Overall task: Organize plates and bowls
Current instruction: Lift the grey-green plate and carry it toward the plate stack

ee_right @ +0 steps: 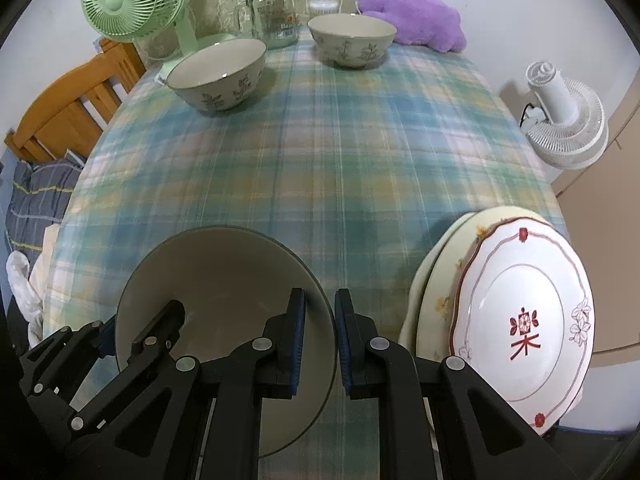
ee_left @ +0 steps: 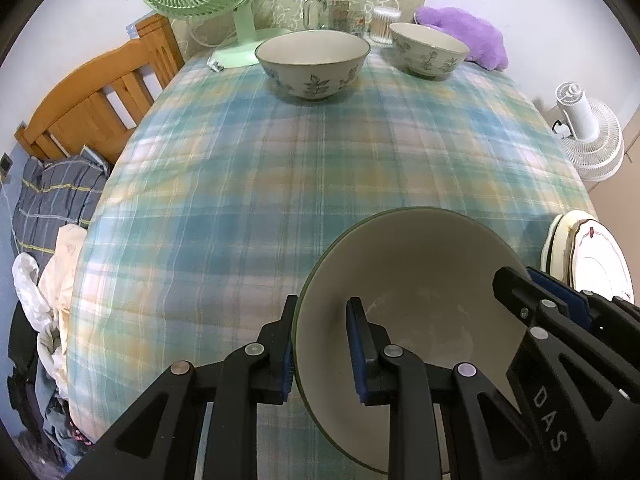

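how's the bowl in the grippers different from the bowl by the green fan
The held bowl is pinched at opposite sides of its rim by the left gripper and right gripper at the near table edge; the bowl by the fan stands free at the far end. The held bowl shows only its inside, the far one its leaf-print outside. Both are pale with dark rims.

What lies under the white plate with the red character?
Under the white plate a cream plate with yellow flowers shows along the left edge; both rest on the plaid tablecloth. Most of the lower plate is covered, so any further plates cannot be seen.
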The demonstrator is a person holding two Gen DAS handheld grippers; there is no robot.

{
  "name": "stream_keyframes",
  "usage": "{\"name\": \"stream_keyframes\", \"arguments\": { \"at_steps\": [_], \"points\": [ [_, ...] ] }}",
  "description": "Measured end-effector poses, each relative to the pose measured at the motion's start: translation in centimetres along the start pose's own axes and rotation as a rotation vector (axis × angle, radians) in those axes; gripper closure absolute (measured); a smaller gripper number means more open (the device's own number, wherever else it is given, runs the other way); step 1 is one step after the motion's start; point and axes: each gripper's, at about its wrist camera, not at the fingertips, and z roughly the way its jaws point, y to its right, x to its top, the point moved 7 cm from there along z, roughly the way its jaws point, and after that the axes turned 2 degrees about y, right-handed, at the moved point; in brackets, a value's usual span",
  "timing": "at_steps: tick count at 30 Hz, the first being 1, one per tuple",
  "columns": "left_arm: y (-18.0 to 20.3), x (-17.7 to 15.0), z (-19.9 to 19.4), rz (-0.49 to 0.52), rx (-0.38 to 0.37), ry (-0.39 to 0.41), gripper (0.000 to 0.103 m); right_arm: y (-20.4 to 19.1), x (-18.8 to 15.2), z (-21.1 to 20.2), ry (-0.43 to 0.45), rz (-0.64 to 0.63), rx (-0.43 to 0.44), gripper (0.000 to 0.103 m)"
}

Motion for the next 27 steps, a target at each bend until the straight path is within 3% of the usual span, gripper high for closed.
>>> {"name": "stream_keyframes", "arguments": {
  "at_steps": [9,11,13,15,17,27],
  "points": [
    [0.1,-0.2,-0.1,0.054,-0.033,-0.031,0.068,-0.2,-0.4,-0.1,-0.009,0.025,0.004,0.08],
    [0.2,0.1,-0.5,0.066,-0.054,-0.017,0.056,-0.4,-0.3,-0.3,-0.007,0.026,0.017,0.076],
    [0.4,0.4,-1.1,0.081,-0.106,-0.001,0.037,-0.5,-0.1,-0.7,0.003,0.027,0.02,0.049],
    [0.3,0.8,-1.9,0.103,-0.109,0.029,0.031,-0.6,0.2,-1.4,0.034,0.036,0.008,0.033],
    [0.0,1.2,-2.4,0.122,-0.105,0.037,0.022,-0.8,0.5,-2.1,0.056,0.034,0.004,0.031],
    [-2.6,4.3,-3.9,0.141,-0.146,0.097,0.021,-3.4,2.9,-4.0,0.116,0.073,0.003,0.02]
  ]
}}
